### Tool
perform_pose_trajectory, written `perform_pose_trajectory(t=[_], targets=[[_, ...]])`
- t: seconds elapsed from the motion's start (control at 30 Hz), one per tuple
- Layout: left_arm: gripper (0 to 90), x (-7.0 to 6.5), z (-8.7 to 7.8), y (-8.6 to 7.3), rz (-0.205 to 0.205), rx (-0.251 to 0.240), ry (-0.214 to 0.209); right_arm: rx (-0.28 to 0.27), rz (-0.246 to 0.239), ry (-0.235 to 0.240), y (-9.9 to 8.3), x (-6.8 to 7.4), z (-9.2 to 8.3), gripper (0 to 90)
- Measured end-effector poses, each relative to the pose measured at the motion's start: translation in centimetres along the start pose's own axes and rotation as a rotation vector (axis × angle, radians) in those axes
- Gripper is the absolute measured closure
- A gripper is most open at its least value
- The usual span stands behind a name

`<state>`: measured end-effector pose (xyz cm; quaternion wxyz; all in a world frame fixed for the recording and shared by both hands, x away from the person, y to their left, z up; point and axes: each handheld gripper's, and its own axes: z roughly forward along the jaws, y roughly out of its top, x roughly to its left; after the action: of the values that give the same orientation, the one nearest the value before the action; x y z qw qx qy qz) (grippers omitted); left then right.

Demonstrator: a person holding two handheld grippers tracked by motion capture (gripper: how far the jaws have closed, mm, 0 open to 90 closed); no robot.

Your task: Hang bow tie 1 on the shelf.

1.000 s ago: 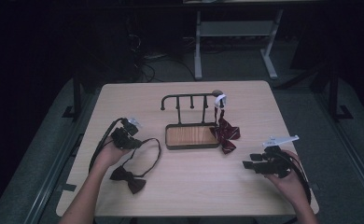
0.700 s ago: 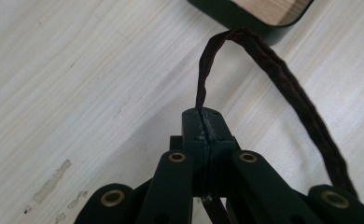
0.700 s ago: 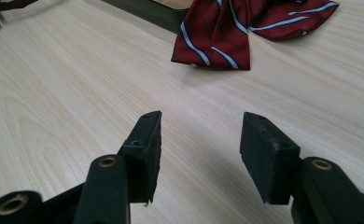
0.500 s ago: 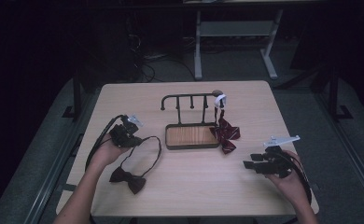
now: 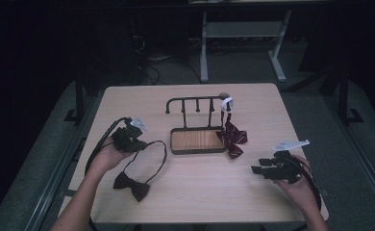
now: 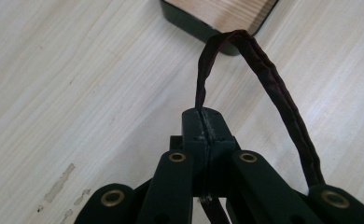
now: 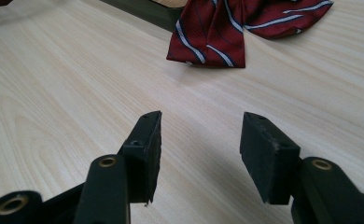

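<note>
On the tabletop (image 5: 200, 192), the left claw (image 6: 203, 123) pinches the strap (image 6: 269, 79) of a dark bow tie (image 5: 130, 184); the right claw (image 7: 201, 154) gapes wide, empty, near a striped tie (image 7: 236, 28).

A light wooden table (image 5: 195, 192) fills the middle of the high view. At its centre stands a dark rack (image 5: 195, 103) with a wood-lined tray base (image 5: 196, 140), and a striped red bow tie (image 5: 232, 137) hangs from the rack's right end, touching the tabletop. Beyond the upper edge, a pale metal frame (image 5: 245, 36) stands on the dim floor.

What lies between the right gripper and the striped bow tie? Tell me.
Bare tabletop, as the right gripper view shows: the right gripper stands open short of the striped bow tie.
</note>
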<state>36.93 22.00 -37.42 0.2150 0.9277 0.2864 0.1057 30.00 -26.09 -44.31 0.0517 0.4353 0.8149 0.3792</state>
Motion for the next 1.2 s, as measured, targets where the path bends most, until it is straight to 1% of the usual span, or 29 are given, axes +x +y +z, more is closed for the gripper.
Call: perform_pose_trajectory(t=[0.13, 0.3, 0.33, 0.43, 0.73, 0.87, 1.2], targets=[[89.4, -0.1, -0.5, 0.3, 0.017, -0.004, -0.003, 0.004, 0.000, -0.001, 0.0, 0.0, 0.1, 48.3], [89.4, -0.1, -1.1, 0.5, 0.013, -0.018, -0.014, 0.005, 0.002, -0.001, 0.0, 0.0, 0.1, 48.4], [89.4, -0.1, -1.2, 0.5, 0.017, -0.022, -0.016, 0.005, 0.001, -0.001, 0.0, 0.0, 0.1, 48.4], [89.4, -0.2, -1.5, 0.5, 0.019, -0.018, -0.015, 0.003, 0.001, -0.001, -0.1, 0.0, 0.1, 48.4], [89.4, -0.3, -2.8, 1.0, 0.047, -0.018, -0.005, 0.005, 0.002, -0.001, -0.1, -0.1, 0.1, 48.5], [89.4, -0.4, -3.2, 1.1, 0.045, -0.035, -0.022, 0.003, 0.001, -0.001, -0.1, -0.1, 0.1, 48.6], [89.4, -0.5, -4.1, 1.5, 0.056, -0.048, -0.027, 0.000, 0.006, 0.000, -0.1, -0.2, 0.1, 48.7]])
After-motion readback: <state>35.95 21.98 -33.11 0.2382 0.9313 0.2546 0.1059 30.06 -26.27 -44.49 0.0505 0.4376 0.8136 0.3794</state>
